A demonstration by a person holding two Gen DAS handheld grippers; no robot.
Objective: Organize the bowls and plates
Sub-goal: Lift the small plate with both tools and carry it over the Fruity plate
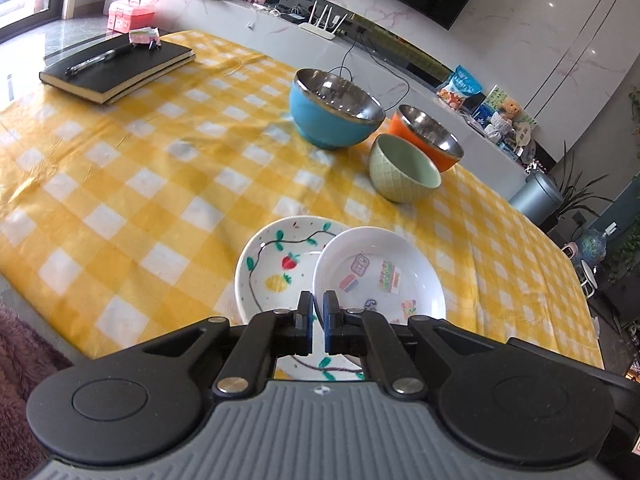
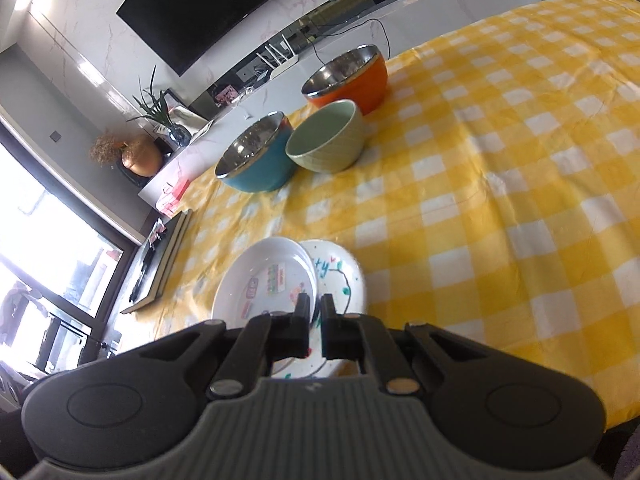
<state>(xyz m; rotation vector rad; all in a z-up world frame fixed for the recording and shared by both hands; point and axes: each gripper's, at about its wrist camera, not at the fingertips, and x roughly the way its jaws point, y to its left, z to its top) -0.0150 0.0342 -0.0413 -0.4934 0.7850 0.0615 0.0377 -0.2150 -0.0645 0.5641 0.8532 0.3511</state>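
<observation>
In the left wrist view, a black notebook (image 1: pixel 116 66) lies at the far left of the yellow checked tablecloth (image 1: pixel 132 168), with a pen (image 1: pixel 100 57) on its cover and a pink box (image 1: pixel 131 14) on the ledge behind it. Right of centre stands the blue bowl (image 1: pixel 332 114) with its steel lining, then the pale green bowl (image 1: pixel 402 170) just in front of the orange bowl (image 1: pixel 430 136); green and orange appear to touch. Near the camera, the fruit-painted plate (image 1: pixel 276 268) lies flat on the cloth, and the sticker plate (image 1: pixel 378 276) overlaps its right side, tilted up on its rim. The left gripper (image 1: pixel 318 306) has its fingers drawn narrow, pinching the near-left rim of the sticker plate between the blue pads.

In the right wrist view, the notebook (image 2: pixel 160 260) sits at the left edge of the cloth (image 2: pixel 500 200). The blue bowl (image 2: pixel 256 160), green bowl (image 2: pixel 326 138) and orange bowl (image 2: pixel 348 80) cluster at the far side, the green one touching the blue. Close in, the sticker plate (image 2: pixel 264 284) lies over the left part of the fruit-painted plate (image 2: pixel 340 276). The right gripper (image 2: pixel 315 308) is also narrow, its fingers closed to a slim gap at the spot where the two rims cross; which rim it clasps cannot be told from here
</observation>
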